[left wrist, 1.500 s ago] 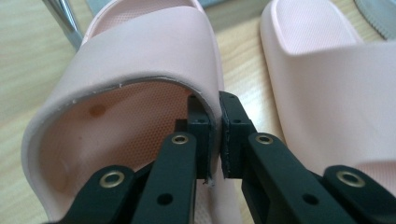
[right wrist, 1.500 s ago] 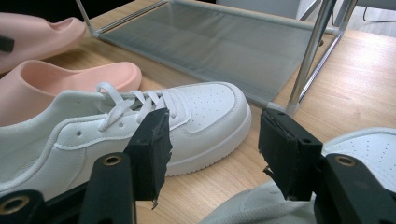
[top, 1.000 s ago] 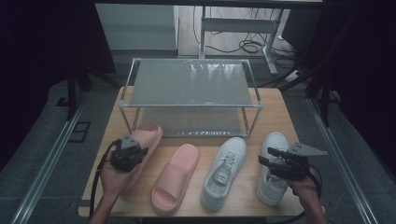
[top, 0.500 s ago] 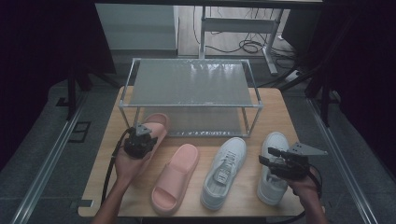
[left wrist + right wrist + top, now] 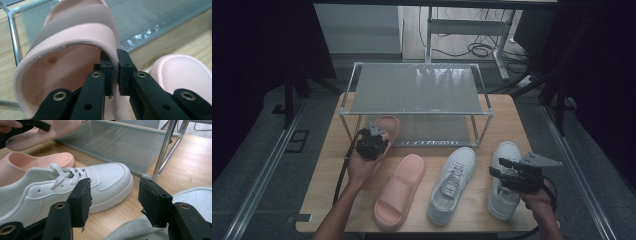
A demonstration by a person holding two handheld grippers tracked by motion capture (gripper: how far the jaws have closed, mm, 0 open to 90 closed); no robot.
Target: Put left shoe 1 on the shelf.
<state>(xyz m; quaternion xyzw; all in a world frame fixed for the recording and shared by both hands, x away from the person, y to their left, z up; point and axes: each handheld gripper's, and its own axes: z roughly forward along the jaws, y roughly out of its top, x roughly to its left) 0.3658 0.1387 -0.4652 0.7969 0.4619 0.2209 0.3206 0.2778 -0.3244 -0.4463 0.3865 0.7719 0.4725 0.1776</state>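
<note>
My left gripper [image 5: 373,141] is shut on the side wall of a pink slipper [image 5: 388,125], whose toe reaches the left front of the shoe rack's lower shelf [image 5: 432,131]. In the left gripper view the jaws [image 5: 117,56] pinch the slipper's rim [image 5: 75,37], one pad inside and one outside. The matching slipper [image 5: 401,190] lies on the table beside a white sneaker [image 5: 453,182]. My right gripper [image 5: 498,169] hovers open over the second white sneaker [image 5: 504,192], with nothing between its pads [image 5: 113,192].
The two-tier metal rack [image 5: 417,90] with grey fabric shelves stands at the back of the wooden table [image 5: 327,165]. A rack leg [image 5: 163,150] stands just past the first sneaker's toe [image 5: 110,180]. A cable trails from the left gripper along the forearm.
My left gripper has carried the pink slipper up and to the right, toward the rack's lower shelf. The right gripper and both sneakers have stayed put.
</note>
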